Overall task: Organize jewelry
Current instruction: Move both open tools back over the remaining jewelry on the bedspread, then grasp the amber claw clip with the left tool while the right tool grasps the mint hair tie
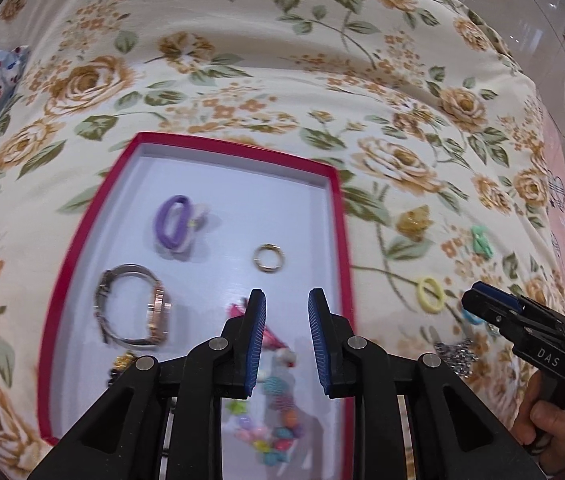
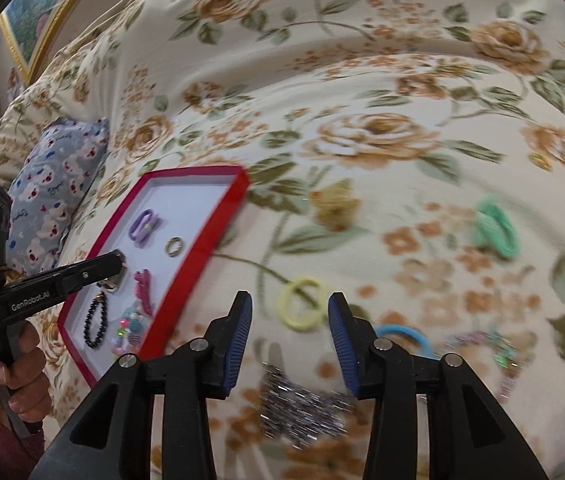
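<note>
Red-rimmed, the tray (image 1: 338, 216) lies on the floral quilt (image 1: 242, 60) and serves me as the landmark. Inside it, on the white floor, I see a purple hair tie (image 1: 174, 222) toward the far end, a ring (image 1: 268, 258) to its right and nearer me, a watch (image 1: 134, 308) on the left side, a pink clip (image 2: 143, 291) near the middle, a black bead bracelet (image 2: 96, 324) and a bright bead string (image 1: 278, 432) at the near end. My left gripper (image 1: 287, 308) hangs over the tray's near half with its blue pads spread apart and nothing between them; the pink clip lies just under its left pad. My right gripper (image 2: 289, 314) is off the tray's right side, over the quilt, jaws parted and pinching nothing; a yellow hair tie (image 2: 301, 303) lies on the cloth seen through the gap, and I cannot tell whether anything touches it. Also right of the tray, loose on the quilt: an amber clip (image 1: 414, 222) closest to its rim, a green tie (image 2: 496, 227) farther out, a blue tie (image 2: 402, 338) and a glittery silver piece (image 2: 302, 404) below the right jaws, and a sparkly string (image 2: 498, 354) farthest right. A blue patterned pillow (image 2: 58, 184) sits beyond the tray's left edge. Each hand (image 2: 6, 376) grips a handle.
</note>
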